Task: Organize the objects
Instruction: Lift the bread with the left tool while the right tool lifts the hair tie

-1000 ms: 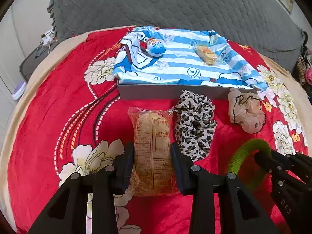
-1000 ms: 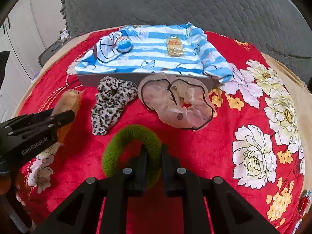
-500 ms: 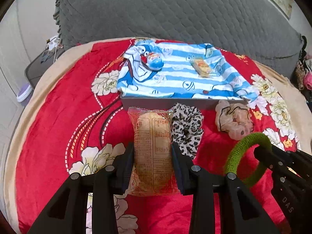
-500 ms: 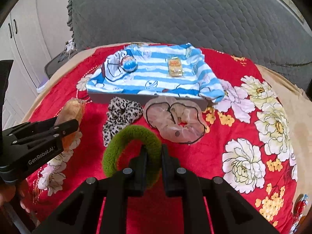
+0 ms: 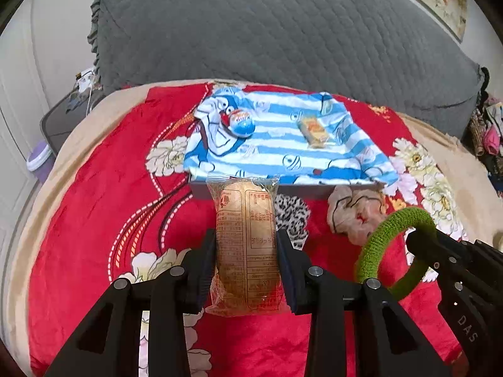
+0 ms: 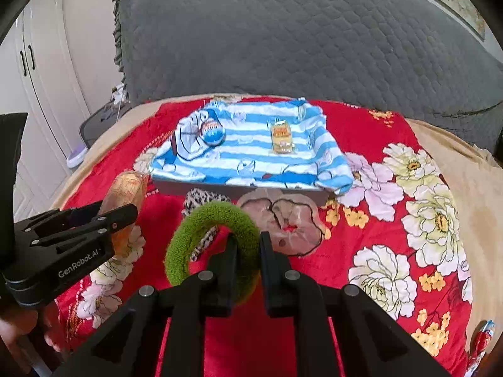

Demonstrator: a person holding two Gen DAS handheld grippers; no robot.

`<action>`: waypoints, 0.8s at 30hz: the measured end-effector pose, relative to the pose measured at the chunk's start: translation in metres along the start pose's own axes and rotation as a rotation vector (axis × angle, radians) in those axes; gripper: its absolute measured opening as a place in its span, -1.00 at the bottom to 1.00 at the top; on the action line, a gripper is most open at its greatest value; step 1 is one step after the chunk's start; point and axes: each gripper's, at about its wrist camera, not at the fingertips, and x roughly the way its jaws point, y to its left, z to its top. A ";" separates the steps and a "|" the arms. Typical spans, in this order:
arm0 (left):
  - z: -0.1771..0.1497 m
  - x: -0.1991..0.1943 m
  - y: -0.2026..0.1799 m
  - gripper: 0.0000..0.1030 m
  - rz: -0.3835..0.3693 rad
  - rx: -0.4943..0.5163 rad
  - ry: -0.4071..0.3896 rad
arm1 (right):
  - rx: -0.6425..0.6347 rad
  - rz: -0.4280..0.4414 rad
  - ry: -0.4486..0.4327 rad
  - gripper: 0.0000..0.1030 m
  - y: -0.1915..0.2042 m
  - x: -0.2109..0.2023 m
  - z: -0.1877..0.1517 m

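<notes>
My left gripper (image 5: 246,245) is shut on a wrapped bread packet (image 5: 246,238) and holds it above the red floral blanket (image 5: 103,207). My right gripper (image 6: 245,248) is shut on a green fuzzy hair ring (image 6: 207,220), also held up; the ring shows in the left wrist view (image 5: 386,235). A grey box draped with a blue-striped cloth (image 5: 283,144) lies ahead, with a blue ball (image 5: 240,122) and a small yellow packet (image 5: 312,132) on it. A leopard scrunchie (image 5: 290,215) and a beige scrunchie (image 5: 353,213) lie in front of the box.
A large grey quilted pillow (image 5: 283,37) stands behind the box. White cupboard doors (image 6: 28,78) and a small dark stand (image 5: 63,119) are at the left. The blanket's tan edge (image 6: 478,213) runs along the right.
Both grippers have risen and pulled back with their loads; the box and scrunchies now look farther away. The grips have not changed.
</notes>
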 end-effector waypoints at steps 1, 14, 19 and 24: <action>0.002 -0.002 0.000 -0.26 0.001 -0.004 -0.008 | -0.004 -0.004 -0.009 -0.74 0.001 -0.002 0.002; 0.012 -0.018 -0.007 -0.26 0.028 0.014 -0.083 | 0.011 -0.012 -0.094 -0.74 -0.003 -0.021 0.014; 0.014 -0.024 -0.010 -0.26 0.029 0.016 -0.102 | 0.016 -0.011 -0.115 -0.74 -0.004 -0.027 0.017; 0.019 -0.028 -0.013 -0.26 0.023 0.008 -0.120 | 0.018 -0.014 -0.149 -0.74 -0.004 -0.034 0.023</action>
